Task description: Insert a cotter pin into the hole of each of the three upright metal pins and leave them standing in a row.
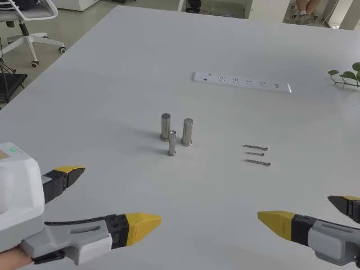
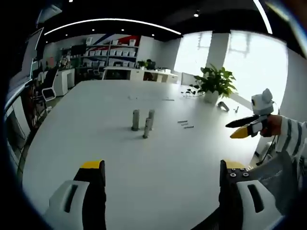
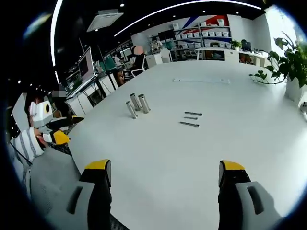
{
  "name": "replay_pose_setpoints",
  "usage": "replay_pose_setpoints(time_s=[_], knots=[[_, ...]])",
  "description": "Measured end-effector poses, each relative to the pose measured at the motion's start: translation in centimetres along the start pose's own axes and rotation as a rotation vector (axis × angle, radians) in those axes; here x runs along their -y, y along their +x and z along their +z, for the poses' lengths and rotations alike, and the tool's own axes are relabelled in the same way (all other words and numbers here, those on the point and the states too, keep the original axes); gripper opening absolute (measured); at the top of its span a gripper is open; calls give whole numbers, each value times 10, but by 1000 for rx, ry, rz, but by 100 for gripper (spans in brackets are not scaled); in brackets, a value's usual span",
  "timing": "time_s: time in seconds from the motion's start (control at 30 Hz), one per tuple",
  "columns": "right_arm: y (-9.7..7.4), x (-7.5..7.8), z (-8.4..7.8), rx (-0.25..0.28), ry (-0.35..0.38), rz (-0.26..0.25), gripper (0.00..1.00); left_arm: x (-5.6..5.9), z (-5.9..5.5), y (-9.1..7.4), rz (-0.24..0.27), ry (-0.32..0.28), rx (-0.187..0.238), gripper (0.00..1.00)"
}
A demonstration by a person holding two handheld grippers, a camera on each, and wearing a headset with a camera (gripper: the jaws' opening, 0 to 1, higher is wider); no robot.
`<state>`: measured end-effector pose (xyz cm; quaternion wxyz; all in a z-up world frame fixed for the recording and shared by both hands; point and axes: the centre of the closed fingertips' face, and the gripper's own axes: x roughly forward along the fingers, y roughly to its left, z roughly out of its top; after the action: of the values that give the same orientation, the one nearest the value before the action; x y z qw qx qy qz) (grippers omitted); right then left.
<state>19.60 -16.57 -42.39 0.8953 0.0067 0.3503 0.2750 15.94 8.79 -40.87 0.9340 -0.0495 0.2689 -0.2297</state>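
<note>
Three upright metal pins (image 1: 175, 134) stand close together near the middle of the white table (image 1: 129, 73); they show again as pins (image 2: 143, 123) and pins (image 3: 136, 105) in the gripper views. Three cotter pins (image 1: 256, 154) lie side by side to their right, also seen as cotter pins (image 2: 184, 124) and cotter pins (image 3: 190, 119). My left gripper (image 1: 109, 199) is open at the near left, well short of the pins. My right gripper (image 1: 306, 212) is open at the near right. Both hold nothing.
A white power strip (image 1: 242, 82) lies beyond the pins. Green plant leaves (image 1: 347, 75) reach in at the far right edge. An office chair (image 1: 25, 25) stands off the table's far left corner. Bare tabletop lies between the grippers and the pins.
</note>
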Motion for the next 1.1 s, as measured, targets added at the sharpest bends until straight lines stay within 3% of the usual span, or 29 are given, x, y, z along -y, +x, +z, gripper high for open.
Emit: replay_pose_setpoints(time_s=[0.2,0.5,0.73,1.1], knots=[[0,4,-2,-11,0,-3,90,0,3,-1,2,0,21,96],[-2,11,-17,-45,21,-5,89,1,-4,3,-12,6,-31,96],[-1,9,-16,-49,17,0,88,7,-6,5,-25,4,-41,95],[0,6,-19,-65,11,6,88,7,-9,5,-20,7,-52,94]])
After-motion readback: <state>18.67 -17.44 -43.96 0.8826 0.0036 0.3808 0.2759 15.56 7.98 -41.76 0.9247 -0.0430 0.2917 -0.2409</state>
